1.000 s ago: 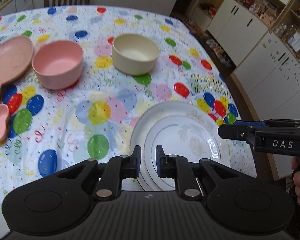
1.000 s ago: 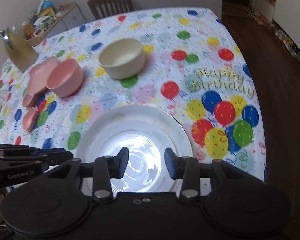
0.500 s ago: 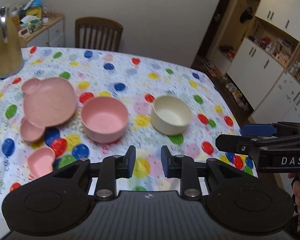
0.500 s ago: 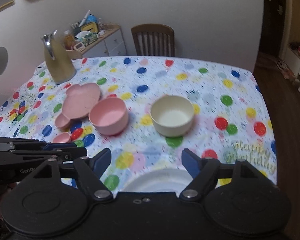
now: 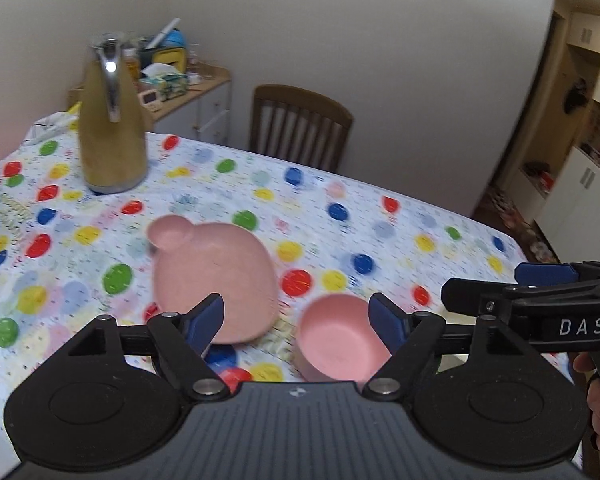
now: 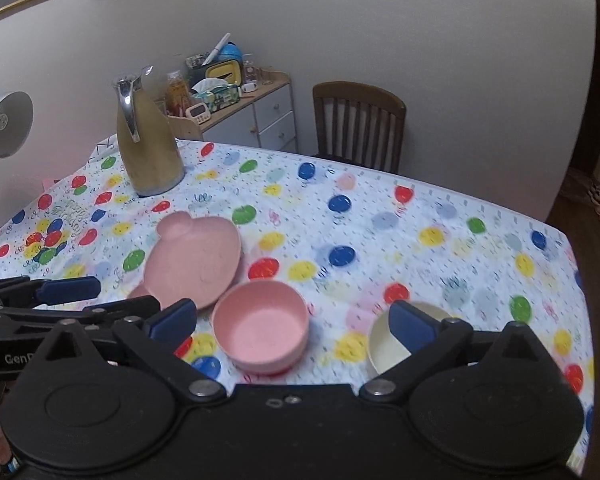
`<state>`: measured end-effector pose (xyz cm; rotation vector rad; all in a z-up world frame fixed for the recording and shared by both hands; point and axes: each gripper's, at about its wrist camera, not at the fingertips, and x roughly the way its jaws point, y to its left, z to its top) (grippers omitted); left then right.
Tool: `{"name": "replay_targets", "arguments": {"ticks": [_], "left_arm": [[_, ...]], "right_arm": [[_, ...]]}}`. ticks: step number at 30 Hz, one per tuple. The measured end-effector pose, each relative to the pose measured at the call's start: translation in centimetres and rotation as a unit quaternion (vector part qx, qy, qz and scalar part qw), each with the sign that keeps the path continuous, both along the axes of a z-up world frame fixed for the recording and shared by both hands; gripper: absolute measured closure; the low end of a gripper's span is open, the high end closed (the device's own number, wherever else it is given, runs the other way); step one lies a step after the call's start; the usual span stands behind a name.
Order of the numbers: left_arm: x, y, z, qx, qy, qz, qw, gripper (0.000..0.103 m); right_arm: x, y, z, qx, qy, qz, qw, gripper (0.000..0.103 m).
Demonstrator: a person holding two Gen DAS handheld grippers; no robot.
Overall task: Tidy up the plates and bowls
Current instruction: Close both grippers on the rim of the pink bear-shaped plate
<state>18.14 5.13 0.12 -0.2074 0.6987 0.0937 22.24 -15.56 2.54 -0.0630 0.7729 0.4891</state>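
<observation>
A pink eared plate lies on the balloon tablecloth, and a pink bowl stands just right of it. A cream bowl sits further right, partly behind a blue pad. My left gripper hovers above the table short of the pink bowl, its jaws opening with nothing between them. My right gripper is also above the table, jaws opening wide and empty. The white plates are out of view.
A tan thermos jug stands at the far left of the table. A wooden chair is behind the far edge, beside a cluttered sideboard. Cupboards line the right wall. A lamp is at left.
Both grippers let go of the white plates, lifted and tipped up toward the far side of the table. Their jaws have spread from nearly shut to wide. The plates have dropped out of view.
</observation>
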Motion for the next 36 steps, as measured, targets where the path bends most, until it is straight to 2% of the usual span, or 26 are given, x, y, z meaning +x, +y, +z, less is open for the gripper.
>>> {"name": "replay_targets", "arguments": {"ticks": [5, 11, 16, 19, 22, 30, 31, 33, 35, 36], "left_arm": [[2.9, 3.8, -0.9, 0.009, 0.011, 0.042, 0.999, 0.023], [6.6, 7.9, -3.0, 0.006, 0.047, 0.081, 0.9956, 0.023], [9.3, 10.5, -5.9, -0.022, 0.084, 0.105, 0.9906, 0.024], [10.6, 12.2, -7.9, -0.066, 0.107, 0.12, 0.9848, 0.024], [11.4, 13.2, -9.7, -0.083, 0.125, 0.135, 0.9794, 0.024], [12.9, 14.0, -12.6, -0.076, 0.148, 0.14, 0.9761, 0.027], [13.0, 14.0, -12.8, -0.076, 0.15, 0.139, 0.976, 0.034], [13.2, 14.1, -13.2, -0.082, 0.154, 0.141, 0.9746, 0.042], [13.2, 14.3, -13.3, -0.088, 0.152, 0.145, 0.9736, 0.055], [13.2, 14.3, -13.4, -0.092, 0.152, 0.146, 0.9733, 0.059]], "right_arm": [[4.0, 3.8, -0.7, 0.005, 0.013, 0.012, 1.0, 0.0], [8.6, 7.9, -2.8, -0.001, 0.042, 0.022, 0.999, 0.001], [11.9, 10.4, -5.4, -0.013, 0.079, 0.03, 0.996, 0.003], [13.6, 11.7, -7.4, -0.026, 0.1, 0.034, 0.994, 0.006], [15.0, 12.7, -9.3, -0.034, 0.125, 0.036, 0.991, 0.013], [17.0, 14.6, -13.1, -0.055, 0.169, 0.046, 0.983, 0.034], [17.0, 14.7, -13.4, -0.057, 0.171, 0.048, 0.983, 0.036], [17.3, 15.0, -14.0, -0.061, 0.18, 0.05, 0.981, 0.051], [17.5, 15.1, -14.5, -0.057, 0.189, 0.052, 0.979, 0.058], [17.6, 15.2, -14.6, -0.055, 0.192, 0.053, 0.979, 0.065]]}}
